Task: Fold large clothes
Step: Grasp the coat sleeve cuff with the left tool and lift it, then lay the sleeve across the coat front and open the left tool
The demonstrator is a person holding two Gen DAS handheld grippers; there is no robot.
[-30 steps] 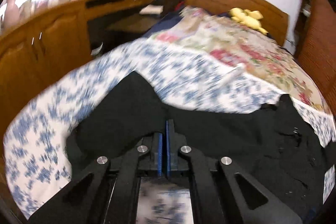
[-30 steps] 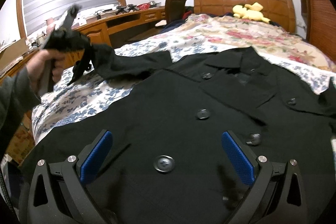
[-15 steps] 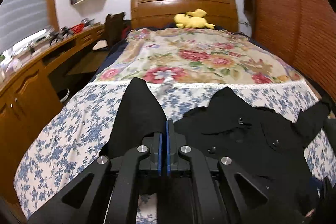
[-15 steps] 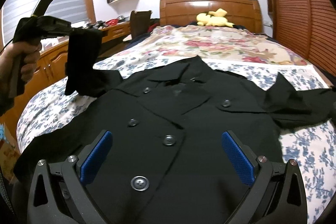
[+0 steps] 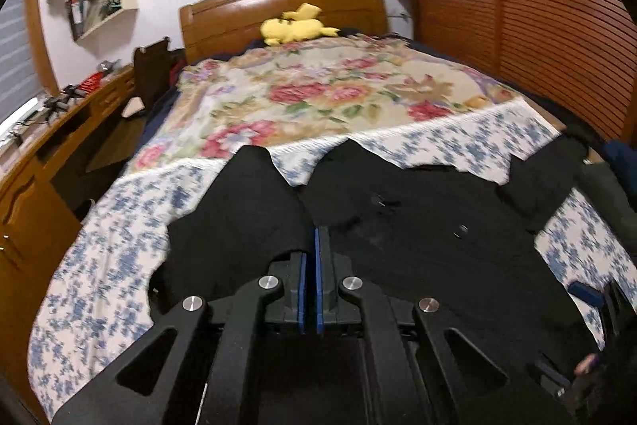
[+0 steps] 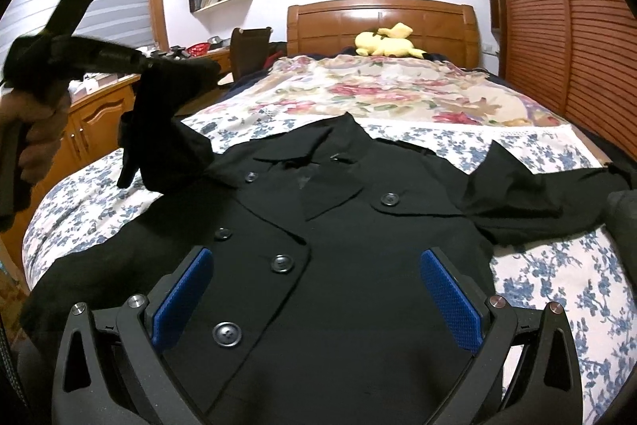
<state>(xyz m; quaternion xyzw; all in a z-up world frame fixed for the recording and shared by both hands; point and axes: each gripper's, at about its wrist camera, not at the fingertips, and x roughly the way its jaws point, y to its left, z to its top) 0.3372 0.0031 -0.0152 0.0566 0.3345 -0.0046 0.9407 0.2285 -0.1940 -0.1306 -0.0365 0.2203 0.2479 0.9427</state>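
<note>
Garment: large black double-breasted coat (image 6: 338, 245) w/ dark round buttons, lying face-up, collar toward the wooden headboard (image 6: 382, 22), on the bed's blue-and-white floral sheet (image 6: 549, 289).
Step in hand (judged): fold the coat's left-side black sleeve (image 6: 163, 142) in across the chest.
L gripper (image 5: 310, 265): jaws pressed together, blue pads all but touching, sleeve cloth pinched between them; sleeve lifted clear of the bed and hanging from the jaws, seen in the R wrist view (image 6: 179, 70).
R gripper (image 6: 318, 301): jaws spread wide, nothing between them; hovers over the lower front of the coat, buttons showing in the gap. Contact w/ cloth: cannot tell.
How to do it well (advice): carry the sleeve inward low and level so it lands flat, crease at the shoulder seam, cuff pointing toward the hem; keep grip till cloth rests on the chest. Thick cloth prob. springs back, so R gripper could press the body panel to stop it dragging.
Coat vs jaws: body lies below and ahead of the R jaws, roughly centred; from the L wrist view the body spreads to the right of the shut jaws, held sleeve just ahead-left.
Other sleeve (image 6: 529, 202): crumpled on the sheet at the far side, not yet folded.
Bystander: yellow plush toy (image 6: 386, 40) by the headboard, well apart.
</note>
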